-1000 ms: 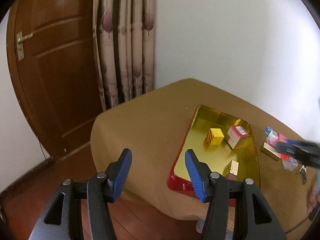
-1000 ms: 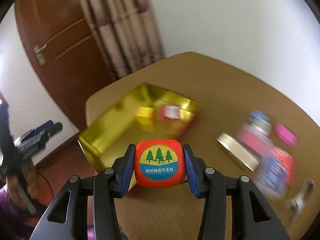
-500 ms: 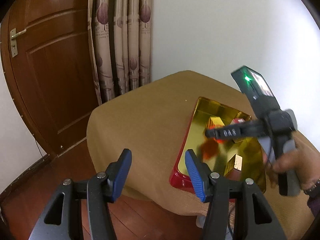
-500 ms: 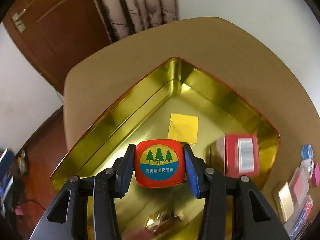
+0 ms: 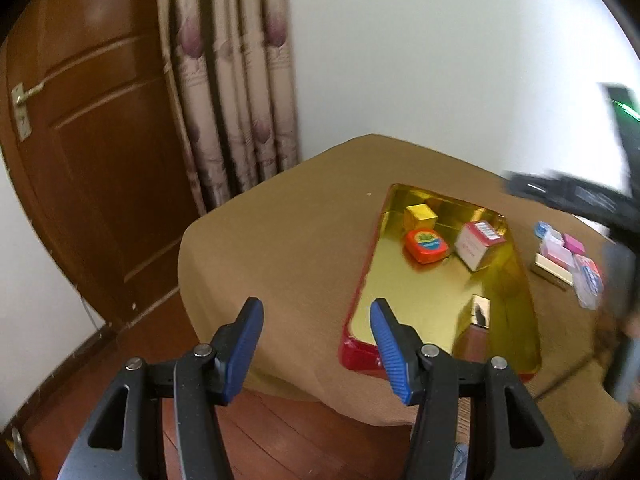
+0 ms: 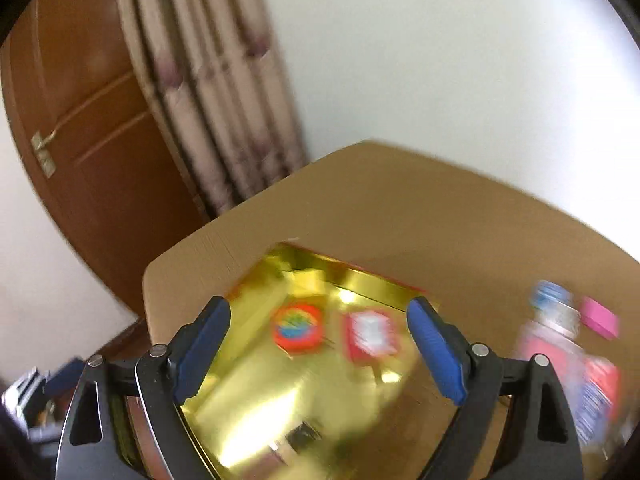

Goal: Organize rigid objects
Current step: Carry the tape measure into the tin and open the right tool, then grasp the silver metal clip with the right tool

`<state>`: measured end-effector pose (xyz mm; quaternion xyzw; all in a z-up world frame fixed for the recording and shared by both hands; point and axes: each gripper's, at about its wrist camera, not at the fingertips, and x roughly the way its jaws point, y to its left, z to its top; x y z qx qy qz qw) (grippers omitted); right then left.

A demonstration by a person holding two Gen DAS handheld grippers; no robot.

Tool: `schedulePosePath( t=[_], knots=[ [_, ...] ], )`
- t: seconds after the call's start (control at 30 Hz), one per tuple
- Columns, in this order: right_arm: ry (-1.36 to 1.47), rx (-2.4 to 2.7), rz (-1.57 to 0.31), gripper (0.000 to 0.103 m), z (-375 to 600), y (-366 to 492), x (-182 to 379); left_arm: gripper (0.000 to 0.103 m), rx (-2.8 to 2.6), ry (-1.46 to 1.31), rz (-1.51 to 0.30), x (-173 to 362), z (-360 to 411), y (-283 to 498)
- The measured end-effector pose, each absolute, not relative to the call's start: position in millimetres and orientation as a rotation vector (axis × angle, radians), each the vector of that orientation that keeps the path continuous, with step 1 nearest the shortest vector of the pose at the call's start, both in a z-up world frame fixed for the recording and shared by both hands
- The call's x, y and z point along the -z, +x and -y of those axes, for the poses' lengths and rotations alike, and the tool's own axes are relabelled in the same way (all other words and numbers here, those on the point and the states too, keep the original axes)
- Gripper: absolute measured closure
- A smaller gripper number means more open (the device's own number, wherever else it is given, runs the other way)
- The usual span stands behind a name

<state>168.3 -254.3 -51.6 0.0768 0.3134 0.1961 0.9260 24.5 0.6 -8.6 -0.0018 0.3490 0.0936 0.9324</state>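
Observation:
An orange tape measure [image 5: 426, 245] with a tree label lies flat in the gold tray [image 5: 420, 320], just in front of a yellow box [image 5: 420, 216] and left of a red-and-white box [image 5: 478, 244]. My right gripper [image 6: 318, 308] is back from the tape measure [image 6: 298, 326]. Its jaws are opening wide and hold nothing. My left gripper [image 5: 316, 316] hangs open and empty off the table's near-left corner, short of the tray's red rim. The right wrist view is motion-blurred.
A small gold box [image 5: 480, 310] stands in the tray's near part. Several loose packets and a pink block [image 6: 600, 322] lie on the brown tablecloth right of the tray. A door and curtain stand behind the table. The right tool's dark body [image 5: 580, 200] blurs along the right edge.
The right gripper carried the orange tape measure over the tray, let it go there and pulled back, jaws spreading. The left gripper stayed almost still.

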Motion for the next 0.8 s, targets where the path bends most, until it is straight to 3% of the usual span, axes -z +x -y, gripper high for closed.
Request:
schedulePosePath(
  t=[0.2,0.4,0.63,0.8],
  knots=[
    [0.072,-0.012,-0.676,0.007,402.3,76.1,107.5,0.046,-0.045,0.049,-0.699,3.0,30.2,15.4],
    [0.026,0.31,-0.794,0.007,535.6,6.6,165.6,0.046,0.275,-0.016,-0.823,3.7,82.4,23.8],
    [0.175,0.327,-0.756,0.005,591.6,-25.9,182.6,0.045,0.498,-0.108,-0.984,0.2,173.8,76.3],
    [0.19,0.257,-0.749,0.005,590.4,-29.2,176.2,0.045,0.45,-0.048,-0.979,4.6,208.2,88.1]
  ],
)
